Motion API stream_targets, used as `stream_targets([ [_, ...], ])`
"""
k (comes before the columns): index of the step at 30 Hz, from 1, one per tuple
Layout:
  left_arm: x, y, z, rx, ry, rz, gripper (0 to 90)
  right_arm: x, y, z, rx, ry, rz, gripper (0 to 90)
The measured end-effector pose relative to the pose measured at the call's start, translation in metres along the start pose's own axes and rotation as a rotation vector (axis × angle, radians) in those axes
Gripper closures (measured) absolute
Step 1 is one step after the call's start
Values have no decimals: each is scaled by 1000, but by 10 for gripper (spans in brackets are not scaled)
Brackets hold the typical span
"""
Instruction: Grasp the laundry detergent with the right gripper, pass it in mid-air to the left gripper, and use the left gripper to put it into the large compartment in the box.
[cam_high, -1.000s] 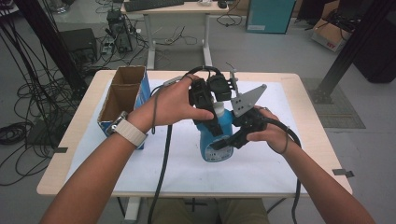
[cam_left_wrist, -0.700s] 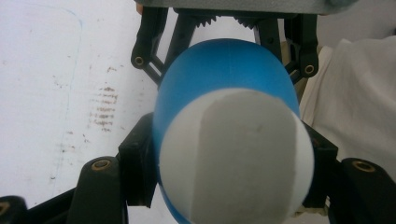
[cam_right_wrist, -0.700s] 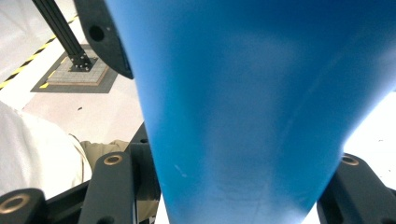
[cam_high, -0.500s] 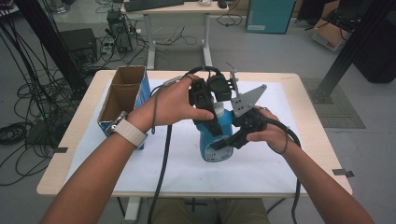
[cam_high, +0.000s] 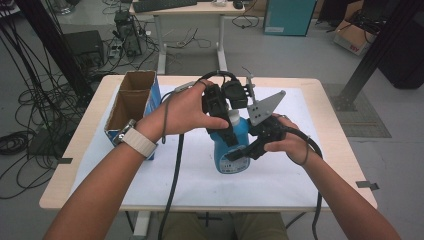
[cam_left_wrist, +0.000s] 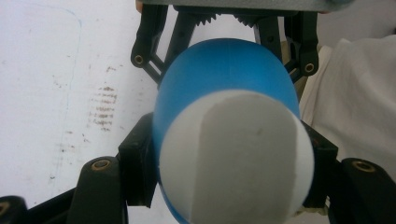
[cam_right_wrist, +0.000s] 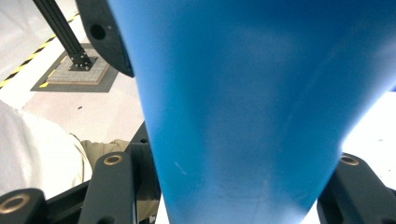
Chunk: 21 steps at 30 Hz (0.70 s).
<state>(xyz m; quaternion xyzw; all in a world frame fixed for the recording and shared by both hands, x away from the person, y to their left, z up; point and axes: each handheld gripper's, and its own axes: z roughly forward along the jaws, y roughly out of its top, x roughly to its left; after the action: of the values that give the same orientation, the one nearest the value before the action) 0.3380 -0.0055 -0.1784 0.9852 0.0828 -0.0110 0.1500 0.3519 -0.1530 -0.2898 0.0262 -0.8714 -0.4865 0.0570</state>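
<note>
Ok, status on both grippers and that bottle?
Left gripper shut on white cap. Right gripper shut on blue plastic bottle, upright. Nothing in the way.

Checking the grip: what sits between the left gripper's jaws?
The blue bottle's white cap, clamped between the left gripper's jaws, in the left gripper view.

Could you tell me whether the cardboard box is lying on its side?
No, the cardboard box stands upright with its open top facing up, left of the blue bottle.
</note>
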Motion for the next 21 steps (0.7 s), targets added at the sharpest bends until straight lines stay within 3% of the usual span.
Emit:
stream_targets([
  [21,0,-1,-1,-1,-1,-2,376,0,0,1,-2,1,3,433],
])
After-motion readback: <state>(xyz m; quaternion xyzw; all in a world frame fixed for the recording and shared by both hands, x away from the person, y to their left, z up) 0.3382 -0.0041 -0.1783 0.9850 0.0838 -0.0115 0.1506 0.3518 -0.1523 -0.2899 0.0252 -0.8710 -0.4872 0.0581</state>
